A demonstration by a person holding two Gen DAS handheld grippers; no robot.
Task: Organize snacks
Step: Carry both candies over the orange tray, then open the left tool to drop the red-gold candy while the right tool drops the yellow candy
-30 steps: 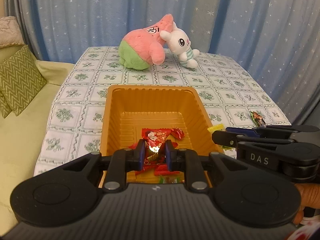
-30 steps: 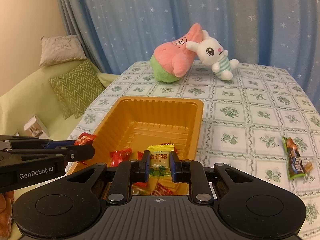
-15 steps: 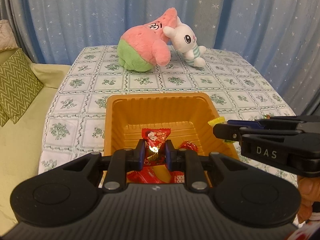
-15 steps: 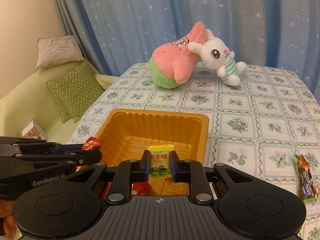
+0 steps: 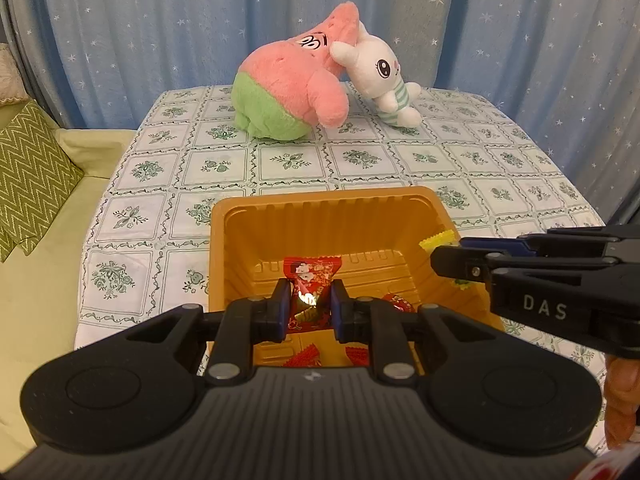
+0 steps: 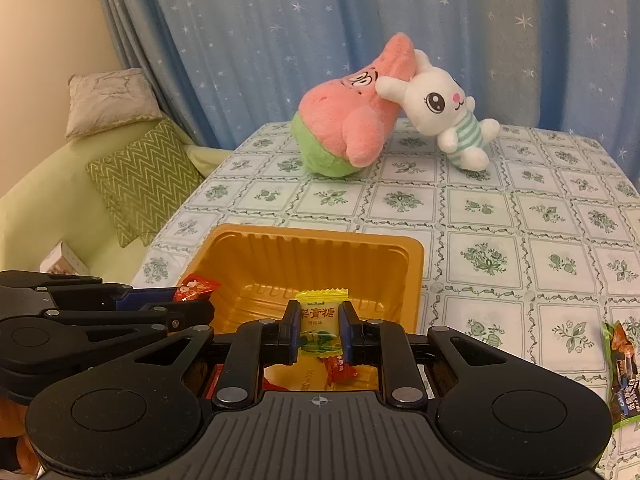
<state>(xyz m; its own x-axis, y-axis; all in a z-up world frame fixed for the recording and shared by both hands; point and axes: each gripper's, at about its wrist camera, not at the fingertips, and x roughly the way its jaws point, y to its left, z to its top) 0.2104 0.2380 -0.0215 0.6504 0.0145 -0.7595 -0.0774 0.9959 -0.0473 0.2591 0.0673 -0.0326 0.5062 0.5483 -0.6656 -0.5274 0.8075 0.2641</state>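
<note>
We see the left gripper (image 5: pixel 307 304) clamped on a red candy (image 5: pixel 310 280), its blue-padded fingers (image 5: pixel 280 302) pressing the wrapper from both sides. It hangs over the near part of the orange tray (image 5: pixel 320 204). The right gripper (image 6: pixel 320 330) is clamped on a yellow candy (image 6: pixel 321 330) printed with dark characters and a green picture, also over the near part of the same tray. In the left wrist view the right gripper enters from the right, and the yellow wrapper's crimped edge pokes out beyond its tip, above the tray's right wall. In the right wrist view the left gripper enters from the left with the red wrapper showing at its tip, over the tray's left rim.

We note more red wrapped pieces (image 5: pixel 398 304) lying loose on the tray floor, below and right of the held red candy; the right wrist view shows a red one (image 6: pixel 340 368) under the yellow candy.

The tray sits at the near edge of the surface (image 6: pixel 484 216), which carries a white cloth with green floral squares. 1 green snack packet (image 6: pixel 624 376) lies on the cloth, well to the right of the tray.

At the far end, a pink-and-green plush star (image 5: pixel 296 88) and a white plush rabbit (image 5: pixel 384 80) lean against each other, touching. A blue star-print curtain (image 5: pixel 160 20) hangs behind. Left of the surface we see a pale green sofa (image 6: pixel 48 208) with a green zigzag cushion (image 6: pixel 144 184).
</note>
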